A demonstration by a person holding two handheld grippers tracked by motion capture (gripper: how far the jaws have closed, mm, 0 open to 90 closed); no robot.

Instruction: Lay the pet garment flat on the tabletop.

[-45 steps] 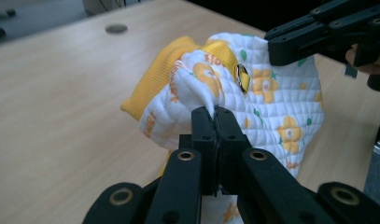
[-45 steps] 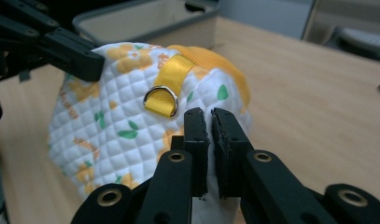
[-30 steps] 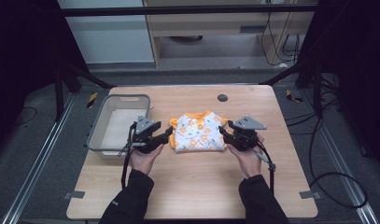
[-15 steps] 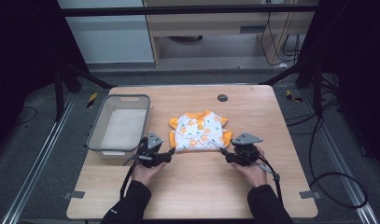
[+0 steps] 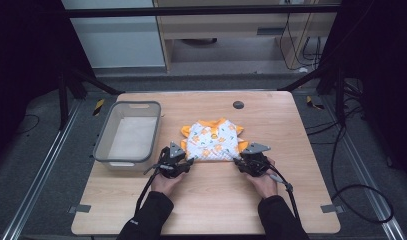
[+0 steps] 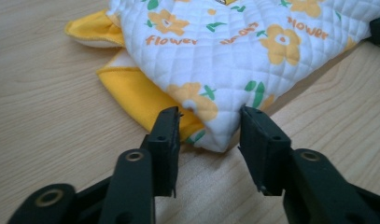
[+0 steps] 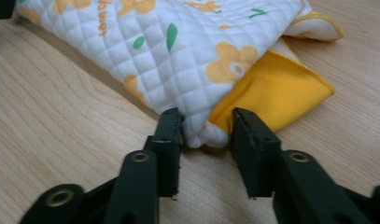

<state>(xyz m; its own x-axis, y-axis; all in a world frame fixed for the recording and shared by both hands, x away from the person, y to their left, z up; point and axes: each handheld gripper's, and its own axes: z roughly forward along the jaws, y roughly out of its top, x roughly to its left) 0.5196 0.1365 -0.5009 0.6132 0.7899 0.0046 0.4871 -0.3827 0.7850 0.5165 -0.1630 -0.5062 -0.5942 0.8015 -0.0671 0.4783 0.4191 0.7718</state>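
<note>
A folded white quilted garment (image 5: pixel 213 142) with orange flowers and yellow trim lies in the middle of the wooden table (image 5: pixel 216 205). My left gripper (image 5: pixel 188 163) rests low on the table at the garment's near left corner. In the left gripper view that gripper (image 6: pixel 208 122) is open, and the corner of the garment (image 6: pixel 234 51) pokes between its jaws. My right gripper (image 5: pixel 237 163) sits at the near right corner. In the right gripper view it (image 7: pixel 206 122) is open too, with the white and yellow corner of the garment (image 7: pixel 178 42) between its jaws.
A grey plastic bin (image 5: pixel 103 144) stands at the table's left, just beyond my left hand. A small black disc (image 5: pixel 238 105) is set in the tabletop near the far edge. Bare wood stretches in front of both hands.
Both hands drew back toward the person, moving from the garment's left and right sides down to its near corners, and dropped low to the tabletop.
</note>
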